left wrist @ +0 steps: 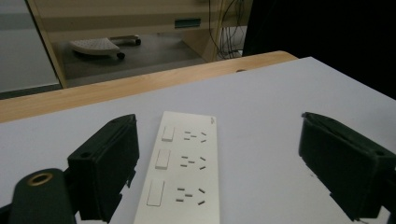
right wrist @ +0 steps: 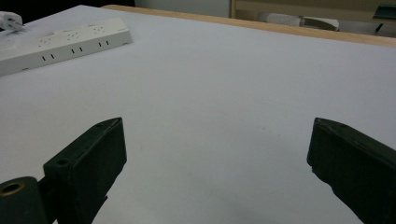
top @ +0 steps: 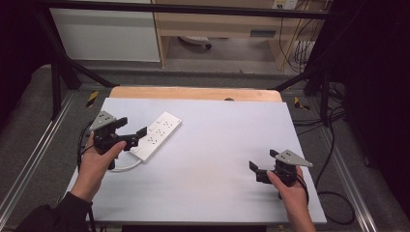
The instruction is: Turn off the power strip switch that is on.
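The table [top: 212,145], with its pale grey-blue top, lies under both grippers, and a strip of bare wood [top: 193,93] runs along its far edge, well beyond either of them. Past that edge stand a wooden cabinet [top: 217,24] and a white panel [top: 106,34] on the floor, with a bundle of cables [top: 297,48] hanging off to the right; black frame posts [top: 58,72] rise at the table's far corners. None of this comes near the hands.

The white power strip [top: 157,137] lies flat on the table, set at a slant, straight ahead of the left gripper [top: 131,137]. In the left gripper view the strip [left wrist: 182,168] runs away from the camera between the two black jaws, nearer the left-hand one, with its switches and socket slots facing up. Its white cord [top: 126,166] curls out from the near end, just below that gripper and beside the person's left hand [top: 99,159].

The left gripper's jaws stand wide apart, gripping nothing; the strip sits low between them and the pads do not press on it.

The right gripper [top: 256,170], held in the right hand [top: 290,191], hovers well apart from the strip, off to its right and nearer the person. Its jaws gape wide too, with only bare table [right wrist: 215,116] between them; the strip [right wrist: 60,44] lies far off at its upper left. Nothing stands between either gripper and the strip.
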